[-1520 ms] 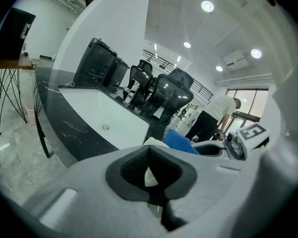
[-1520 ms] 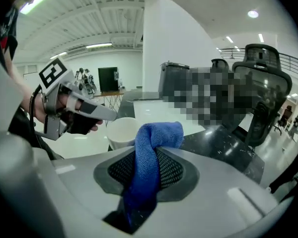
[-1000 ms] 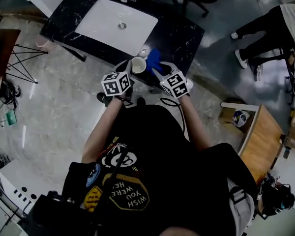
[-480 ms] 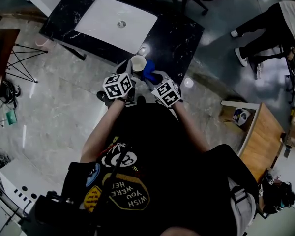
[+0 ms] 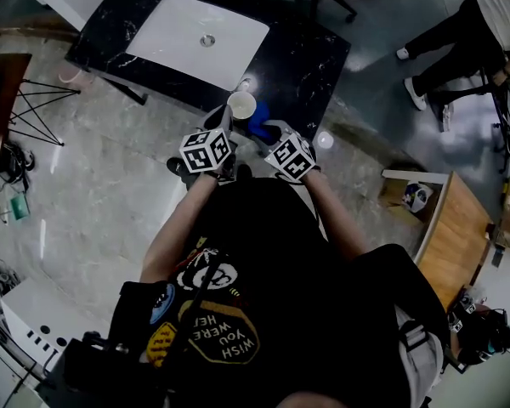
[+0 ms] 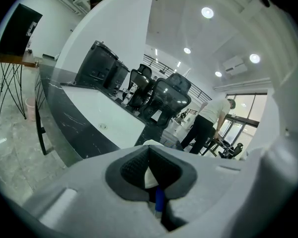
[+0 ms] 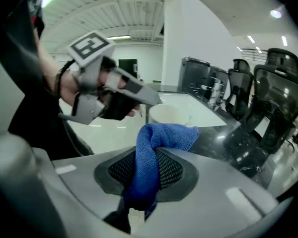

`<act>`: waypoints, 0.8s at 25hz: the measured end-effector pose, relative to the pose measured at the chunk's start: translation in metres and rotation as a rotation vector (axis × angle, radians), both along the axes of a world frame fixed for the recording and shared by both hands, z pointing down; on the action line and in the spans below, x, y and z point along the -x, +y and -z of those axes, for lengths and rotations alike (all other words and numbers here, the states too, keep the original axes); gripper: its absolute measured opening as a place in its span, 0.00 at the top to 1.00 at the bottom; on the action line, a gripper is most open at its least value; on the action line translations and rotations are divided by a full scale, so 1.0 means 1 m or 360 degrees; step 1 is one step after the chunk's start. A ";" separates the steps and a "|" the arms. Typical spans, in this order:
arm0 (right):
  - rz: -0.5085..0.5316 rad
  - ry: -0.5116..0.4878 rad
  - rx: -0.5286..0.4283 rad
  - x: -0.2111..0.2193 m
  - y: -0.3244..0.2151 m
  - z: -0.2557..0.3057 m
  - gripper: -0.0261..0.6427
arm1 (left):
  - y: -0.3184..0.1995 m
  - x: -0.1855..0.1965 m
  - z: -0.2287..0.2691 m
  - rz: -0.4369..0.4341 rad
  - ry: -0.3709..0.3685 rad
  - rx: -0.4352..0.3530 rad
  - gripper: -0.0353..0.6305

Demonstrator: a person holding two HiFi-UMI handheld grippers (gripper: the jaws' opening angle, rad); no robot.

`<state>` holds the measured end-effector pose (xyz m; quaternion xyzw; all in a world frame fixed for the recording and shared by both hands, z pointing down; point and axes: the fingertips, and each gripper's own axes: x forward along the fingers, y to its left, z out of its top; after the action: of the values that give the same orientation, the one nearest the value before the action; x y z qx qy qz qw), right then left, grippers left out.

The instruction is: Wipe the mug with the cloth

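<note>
The mug (image 5: pixel 241 106) is at the near edge of the tabletop (image 5: pixel 314 66), and the jaws of the left gripper (image 5: pixel 224 119) are clamped on its wall. The cloth (image 5: pixel 260 127) is pinched in the jaws of the right gripper (image 5: pixel 270 133). This gripper has just come left and down, so the cloth is now just beside the mug; I think the wiping can begin.
</note>
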<state>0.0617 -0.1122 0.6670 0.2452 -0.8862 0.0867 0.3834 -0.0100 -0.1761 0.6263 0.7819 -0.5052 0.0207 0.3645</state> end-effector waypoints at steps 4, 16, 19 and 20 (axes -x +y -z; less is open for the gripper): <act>-0.0108 -0.0048 -0.0020 -0.022 -0.015 0.005 0.82 | 0.003 0.000 -0.001 -0.0029 -0.0017 0.0002 0.94; -0.0202 -0.0225 0.0080 -0.007 -0.005 0.019 0.82 | 0.005 -0.005 0.000 -0.0080 -0.0034 -0.0011 0.94; -0.0151 -0.0190 0.0046 -0.010 -0.005 0.018 0.82 | 0.004 -0.003 0.000 -0.0070 -0.0030 -0.0005 0.94; -0.0200 -0.0194 0.0018 -0.016 -0.017 0.021 0.82 | 0.004 -0.004 0.000 -0.0066 -0.0028 -0.0004 0.94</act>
<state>0.0774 -0.1289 0.6461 0.2923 -0.8903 0.1303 0.3239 -0.0063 -0.1722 0.6259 0.7925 -0.4923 0.0346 0.3584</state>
